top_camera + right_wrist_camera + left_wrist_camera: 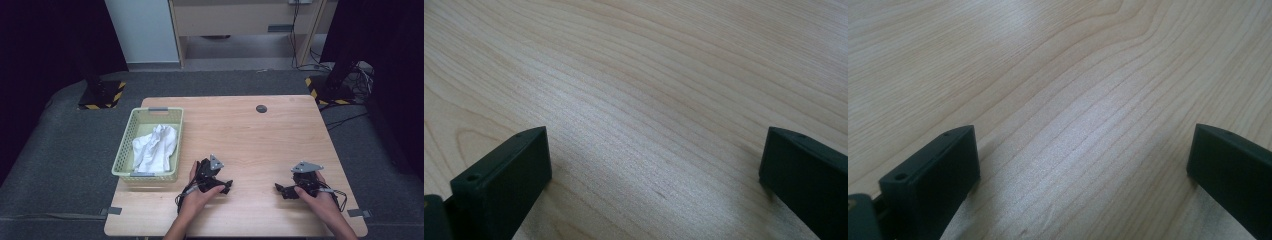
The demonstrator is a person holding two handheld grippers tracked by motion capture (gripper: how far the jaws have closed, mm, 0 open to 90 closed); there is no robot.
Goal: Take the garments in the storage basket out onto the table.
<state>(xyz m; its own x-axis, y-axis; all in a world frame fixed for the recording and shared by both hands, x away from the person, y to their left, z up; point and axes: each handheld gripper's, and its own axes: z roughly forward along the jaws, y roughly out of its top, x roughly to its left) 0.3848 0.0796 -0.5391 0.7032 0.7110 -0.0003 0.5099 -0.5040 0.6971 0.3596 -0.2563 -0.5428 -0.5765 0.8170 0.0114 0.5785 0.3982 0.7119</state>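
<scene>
Both grippers rest low on the wooden table (250,140), near its front edge, each held by a hand. My left gripper (226,187) sits left of centre with its jaws pointing right. My right gripper (280,190) sits right of centre with its jaws pointing left. In the left gripper view the left gripper (1083,135) has its jaws spread wide over bare wood, with nothing between them. The right gripper view shows the right gripper (656,134) the same way, open over bare wood grain. A white cloth (155,145) lies crumpled in a pale green basket (125,145) at the table's left.
The basket stands along the left edge of the table, close to my left hand. A small dark round disc (261,108) is set into the tabletop at the far side. Grey carpet surrounds the table, with black stands (100,92) beyond its far corners.
</scene>
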